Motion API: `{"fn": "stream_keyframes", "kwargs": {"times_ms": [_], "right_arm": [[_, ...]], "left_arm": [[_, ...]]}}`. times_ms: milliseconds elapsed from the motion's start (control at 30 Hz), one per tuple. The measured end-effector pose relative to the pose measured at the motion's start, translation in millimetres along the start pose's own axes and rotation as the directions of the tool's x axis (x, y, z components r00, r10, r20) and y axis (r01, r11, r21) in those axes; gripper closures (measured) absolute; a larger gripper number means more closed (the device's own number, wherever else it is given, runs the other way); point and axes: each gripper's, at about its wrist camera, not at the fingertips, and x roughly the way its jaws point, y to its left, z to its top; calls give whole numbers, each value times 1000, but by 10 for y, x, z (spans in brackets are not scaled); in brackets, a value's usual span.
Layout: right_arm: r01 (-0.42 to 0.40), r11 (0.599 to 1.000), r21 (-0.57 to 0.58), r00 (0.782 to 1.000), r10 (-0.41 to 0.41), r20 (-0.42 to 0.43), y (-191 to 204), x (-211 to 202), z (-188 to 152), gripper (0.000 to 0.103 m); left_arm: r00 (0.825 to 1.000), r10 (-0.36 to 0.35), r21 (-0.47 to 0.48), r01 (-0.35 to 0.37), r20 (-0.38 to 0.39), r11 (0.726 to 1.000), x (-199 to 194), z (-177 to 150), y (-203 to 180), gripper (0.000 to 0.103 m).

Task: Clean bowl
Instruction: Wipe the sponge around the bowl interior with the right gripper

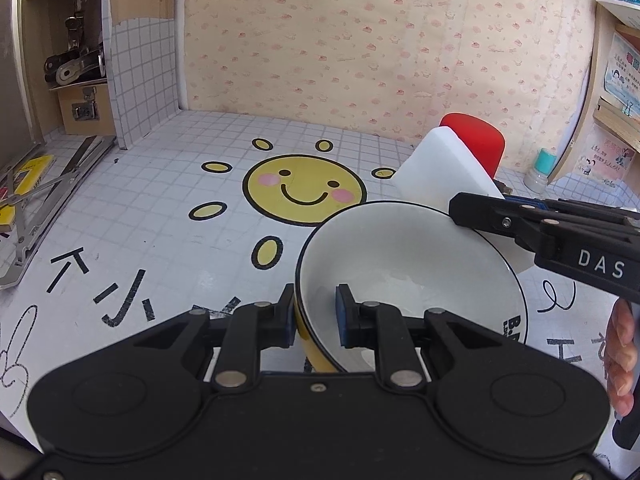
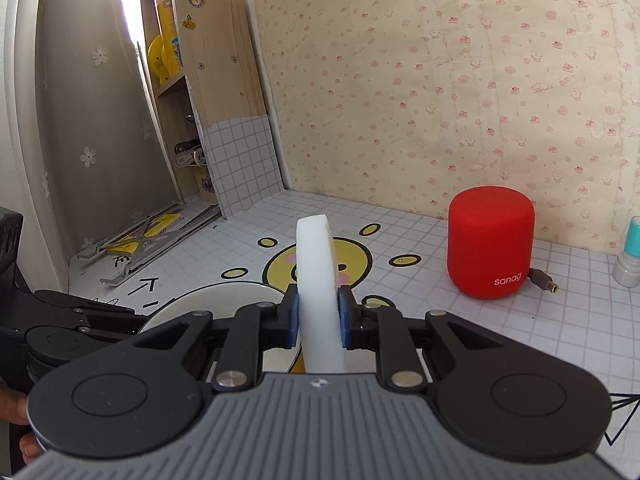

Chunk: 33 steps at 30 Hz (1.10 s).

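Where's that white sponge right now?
The white sponge is clamped upright in the right gripper, just beyond the far rim of the bowl, with the red speaker behind it.

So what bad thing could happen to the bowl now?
The left hand-held gripper pinches only the tilted bowl by its rim, so a push from the white sponge in the right hand-held gripper might twist it loose. It could then drop onto the table.
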Motion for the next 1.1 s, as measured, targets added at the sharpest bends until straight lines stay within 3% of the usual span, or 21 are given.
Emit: {"fn": "stream_keyframes", "kwargs": {"times_ms": [600, 1100], "right_arm": [[-10, 1000, -28, 999, 9, -41, 97, 479, 220, 81], [2, 999, 44, 999, -3, 32, -11, 58, -11, 82]], "left_arm": [[1000, 2, -2, -2, 1, 1000, -5, -13, -15, 83], [999, 48, -52, -48, 0, 997, -31, -33, -51, 82]]}}
